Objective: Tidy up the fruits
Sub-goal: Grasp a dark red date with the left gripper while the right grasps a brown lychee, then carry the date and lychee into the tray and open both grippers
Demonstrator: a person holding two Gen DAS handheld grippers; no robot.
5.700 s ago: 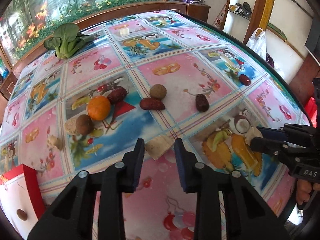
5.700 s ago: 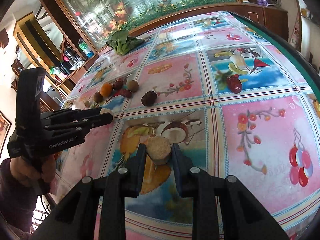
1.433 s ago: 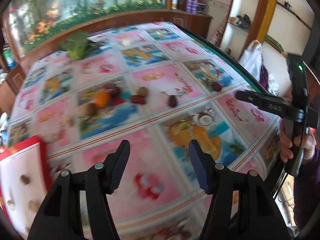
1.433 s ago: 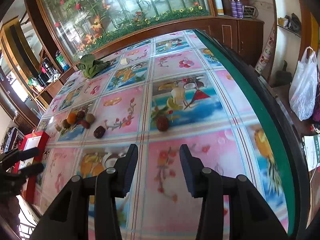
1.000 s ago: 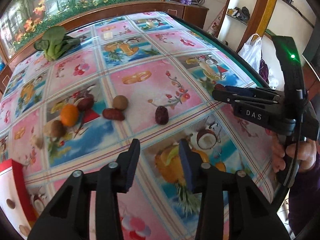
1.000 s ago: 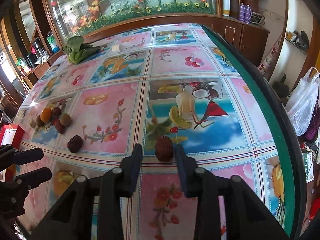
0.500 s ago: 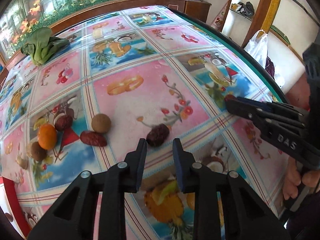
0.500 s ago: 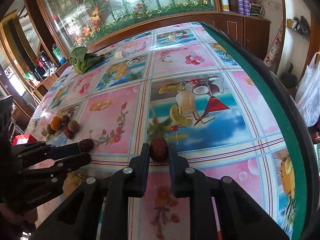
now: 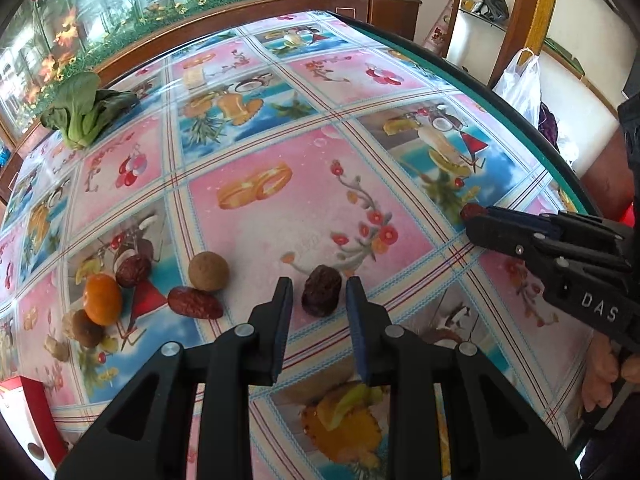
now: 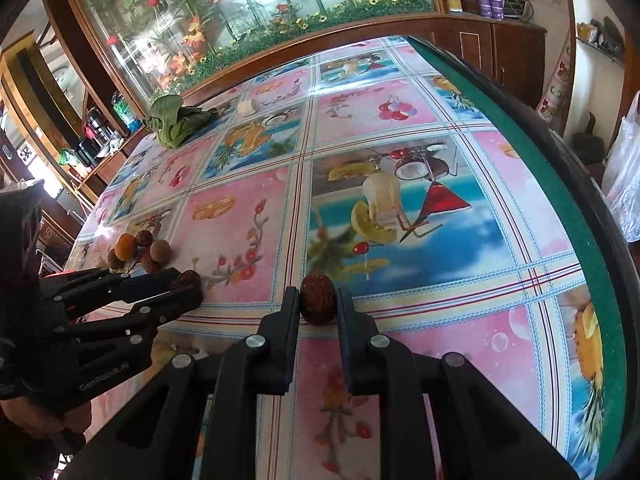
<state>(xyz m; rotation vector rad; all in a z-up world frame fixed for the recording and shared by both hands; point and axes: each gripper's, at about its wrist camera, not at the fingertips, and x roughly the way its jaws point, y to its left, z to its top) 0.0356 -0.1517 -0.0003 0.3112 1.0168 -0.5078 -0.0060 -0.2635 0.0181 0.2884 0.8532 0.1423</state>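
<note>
So the big table (image 9: 280, 208) wears a glossy pink-and-blue fruit-print cloth, with a planter window along its far edge. A leafy green bok choy (image 9: 84, 112) sits near the far left corner. Toward the left edge there's a cluster: small orange citrus (image 9: 103, 299), round tan fruit (image 9: 208, 265), smooth red date (image 9: 195, 308).

Left gripper (image 9: 318, 300) has its jaws apart around a wrinkled dark brown date (image 9: 321, 290), not touching it. Right gripper (image 10: 318, 302) is pinched onto a reddish-brown wrinkled date (image 10: 317, 298) closer to the right edge, resting on the cloth.
</note>
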